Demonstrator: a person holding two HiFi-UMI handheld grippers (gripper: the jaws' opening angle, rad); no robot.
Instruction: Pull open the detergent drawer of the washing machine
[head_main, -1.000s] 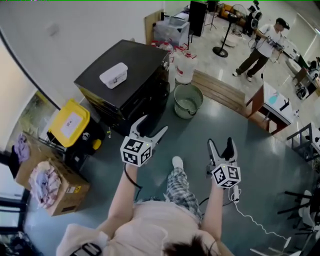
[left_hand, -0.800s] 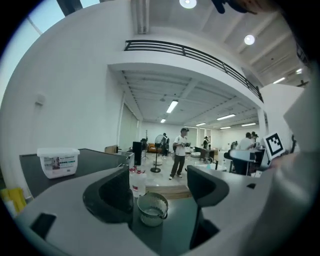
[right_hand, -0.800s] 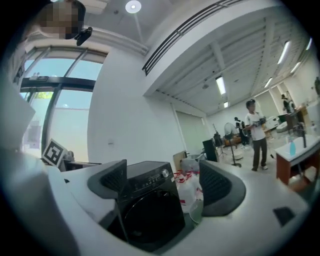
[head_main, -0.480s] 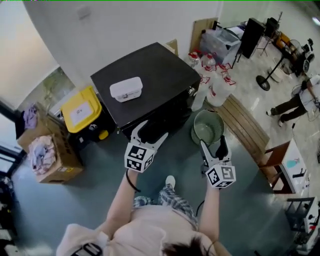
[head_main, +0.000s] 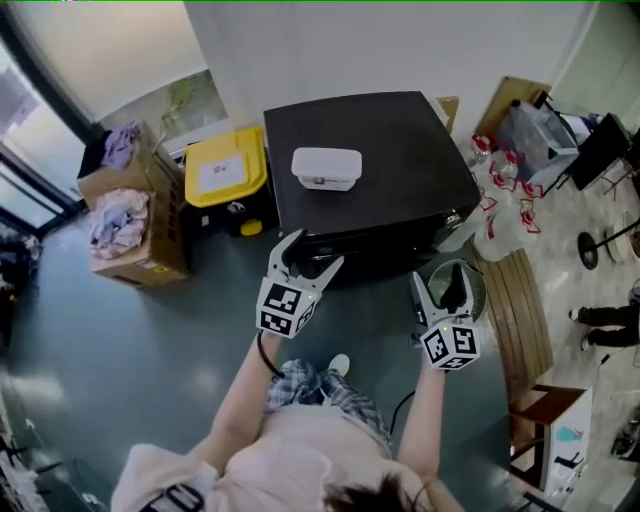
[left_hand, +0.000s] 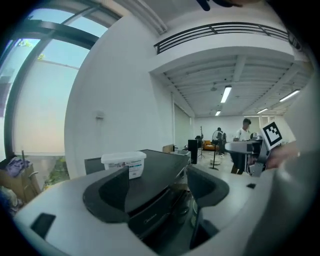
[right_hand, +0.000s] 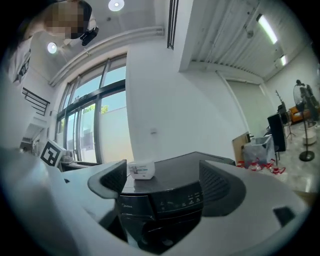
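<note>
Far left, an open brown cardboard box (head_main: 128, 232) of clothes stood on the grey floor (head_main: 150, 350), with a black bin with a yellow lid (head_main: 226, 172) just to its right. My left gripper (head_main: 312, 252) hung in front of the black top-panel washing machine (head_main: 400, 170), near its front edge and not touching it. Its jaws were spread wide with nothing between them. A white rectangular plastic tub (head_main: 326, 167) sat on the machine's lid. My right gripper (head_main: 436, 284) was also wide apart and empty, held off the machine's front right corner. In the right gripper view the machine's front control strip (right_hand: 177, 200) showed between the jaws. I couldn't make out the detergent drawer's outline there, and nothing stuck out from the front. A pale green round bucket (head_main: 476, 283) stood behind the right gripper.
</note>
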